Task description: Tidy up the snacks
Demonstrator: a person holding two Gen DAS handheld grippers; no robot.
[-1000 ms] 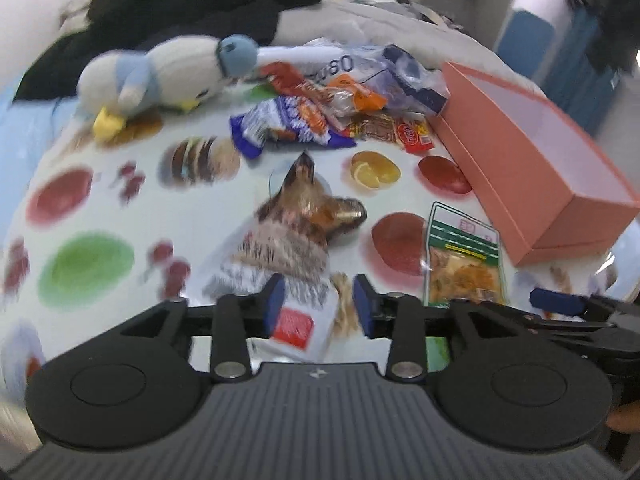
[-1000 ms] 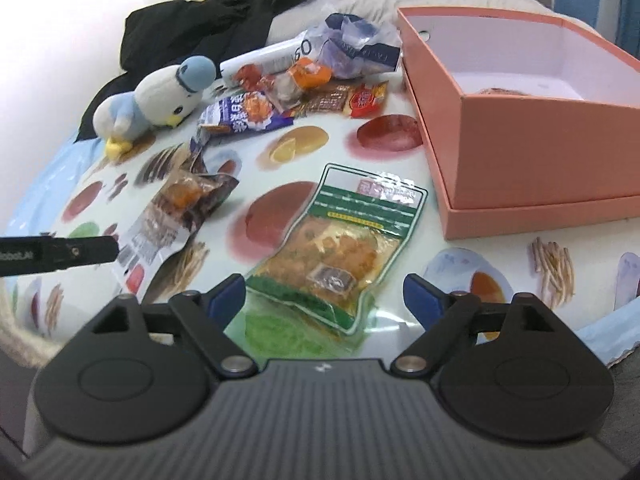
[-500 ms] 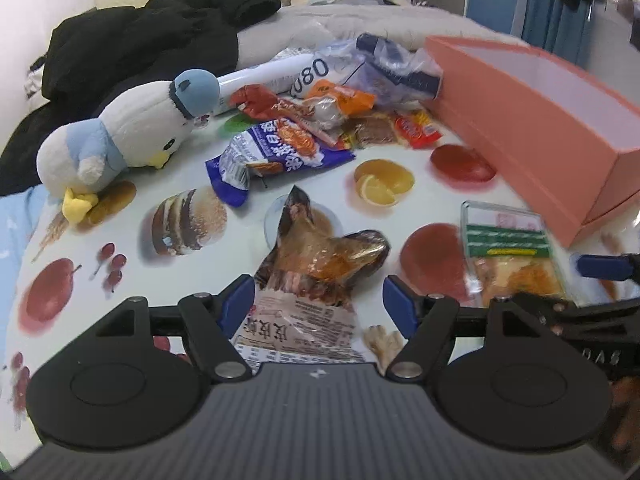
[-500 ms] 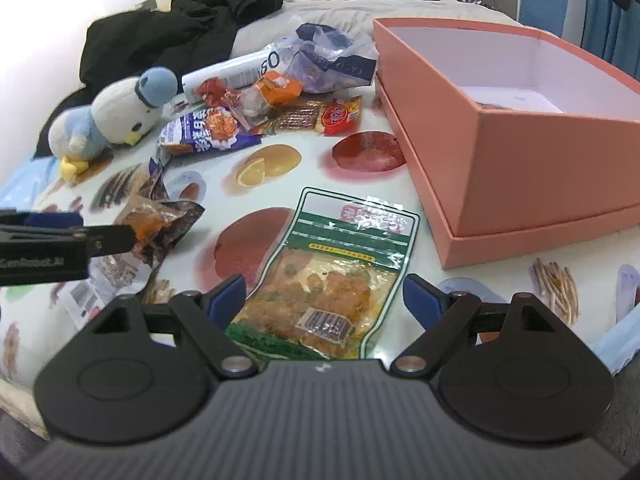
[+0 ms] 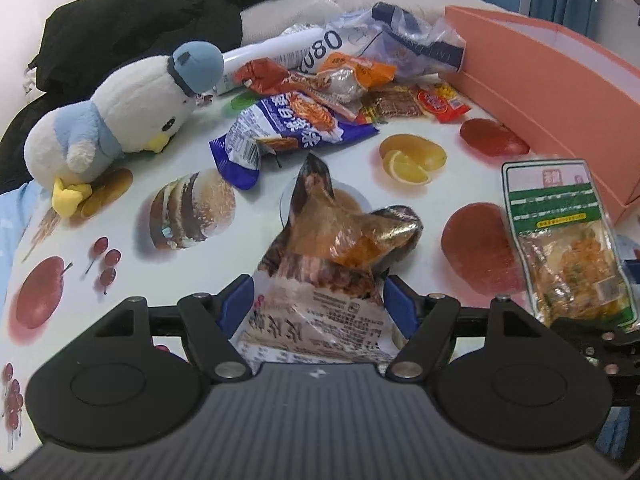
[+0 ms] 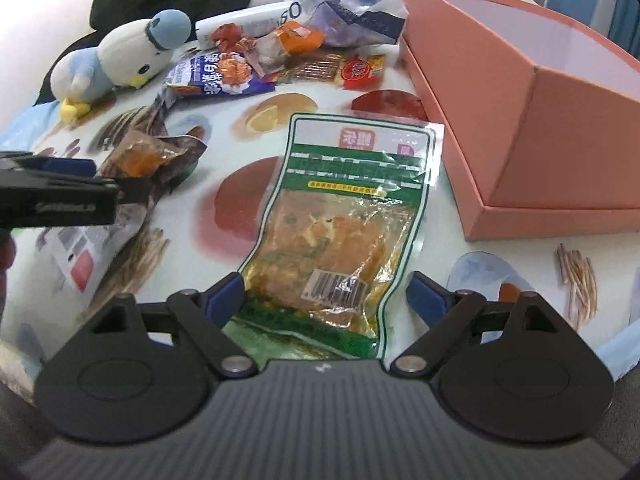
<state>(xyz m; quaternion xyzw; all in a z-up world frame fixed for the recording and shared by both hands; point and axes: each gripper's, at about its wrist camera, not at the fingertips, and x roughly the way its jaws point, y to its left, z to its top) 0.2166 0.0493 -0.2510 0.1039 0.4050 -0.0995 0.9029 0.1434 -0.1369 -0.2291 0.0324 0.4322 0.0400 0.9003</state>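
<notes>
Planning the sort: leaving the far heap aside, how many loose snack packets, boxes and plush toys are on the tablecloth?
Loose snack packets: 2, the brown packet and the green packet
Boxes: 1, the pink box
Plush toys: 1, the plush bird
Total: 4

The near end of the brown snack bag (image 5: 320, 312) is hidden under the left gripper's (image 5: 320, 304) body at 6 o'clock. The pink box (image 6: 532, 120) runs off the right wrist view at 3 o'clock, its floor mostly hidden by its own wall. The green pouch's (image 6: 340, 216) small print is too small to read.
</notes>
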